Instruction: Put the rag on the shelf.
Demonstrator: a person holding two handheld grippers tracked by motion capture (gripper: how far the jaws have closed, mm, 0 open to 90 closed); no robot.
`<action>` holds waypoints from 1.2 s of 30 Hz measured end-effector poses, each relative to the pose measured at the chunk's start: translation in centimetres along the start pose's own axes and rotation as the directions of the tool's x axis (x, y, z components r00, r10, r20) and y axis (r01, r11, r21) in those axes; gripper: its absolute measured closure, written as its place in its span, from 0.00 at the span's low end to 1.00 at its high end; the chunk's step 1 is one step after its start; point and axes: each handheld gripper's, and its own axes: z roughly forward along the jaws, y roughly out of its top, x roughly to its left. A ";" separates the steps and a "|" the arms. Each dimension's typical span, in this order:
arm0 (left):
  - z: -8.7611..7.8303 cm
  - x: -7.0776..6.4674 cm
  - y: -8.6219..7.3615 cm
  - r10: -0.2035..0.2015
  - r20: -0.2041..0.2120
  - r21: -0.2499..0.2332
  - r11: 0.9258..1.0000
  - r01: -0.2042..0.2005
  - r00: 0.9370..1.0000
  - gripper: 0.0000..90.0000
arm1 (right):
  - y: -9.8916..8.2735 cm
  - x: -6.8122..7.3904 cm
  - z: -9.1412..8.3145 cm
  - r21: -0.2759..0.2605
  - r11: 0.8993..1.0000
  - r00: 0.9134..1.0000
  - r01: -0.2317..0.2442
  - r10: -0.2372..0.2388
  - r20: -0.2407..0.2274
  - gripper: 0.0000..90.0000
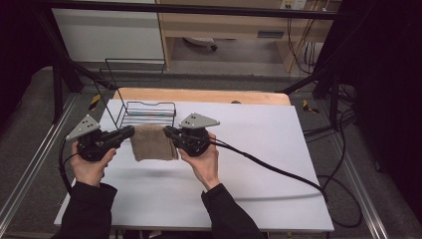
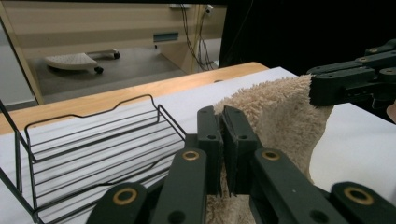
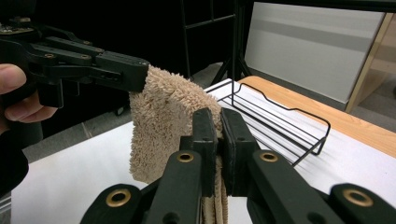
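Towel (image 1: 154, 142) hanging between left gripper (image 1: 130, 132) and right gripper (image 1: 167, 131), above table (image 1: 259, 149). Wire rack (image 1: 147, 113) just behind towel, on table, toward far edge. Left hand (image 1: 89, 167) left of towel, right hand (image 1: 205, 164) right of it.

**Both grippers clamped, held level above table**

Left gripper (image 1: 130, 132) in left hand (image 1: 90, 162), jaws pointing right, pinched tight on the towel (image 1: 153, 143). Right gripper (image 1: 168, 131) in right hand (image 1: 203, 160), jaws pointing left, pinched on the same towel. Tips face each other, near. Both forearms in black sleeves, entering from below.
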 end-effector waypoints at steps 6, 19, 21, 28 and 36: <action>-0.2 0.3 0.4 0.002 -0.003 -0.026 1.000 -0.002 1.000 0.96 | 0.5 0.1 0.2 -0.019 1.000 1.000 0.004 -0.004 0.001 0.95; -0.7 0.9 1.3 0.027 -0.007 -0.087 0.996 -0.027 1.000 0.96 | 1.9 0.2 0.5 -0.053 0.998 0.999 0.032 -0.032 0.007 0.95; -0.8 0.9 1.4 0.027 -0.012 -0.101 0.994 -0.028 1.000 0.96 | 2.1 0.2 0.5 -0.061 0.997 0.999 0.038 -0.037 0.009 0.95; -1.3 1.3 2.1 0.034 -0.027 -0.147 0.988 -0.038 0.999 0.96 | 2.9 0.4 0.8 -0.092 0.994 0.999 0.054 -0.054 0.009 0.95; -1.9 1.6 3.0 0.041 -0.040 -0.177 0.983 -0.048 0.998 0.96 | 4.1 0.6 1.1 -0.116 0.990 0.997 0.075 -0.073 0.018 0.95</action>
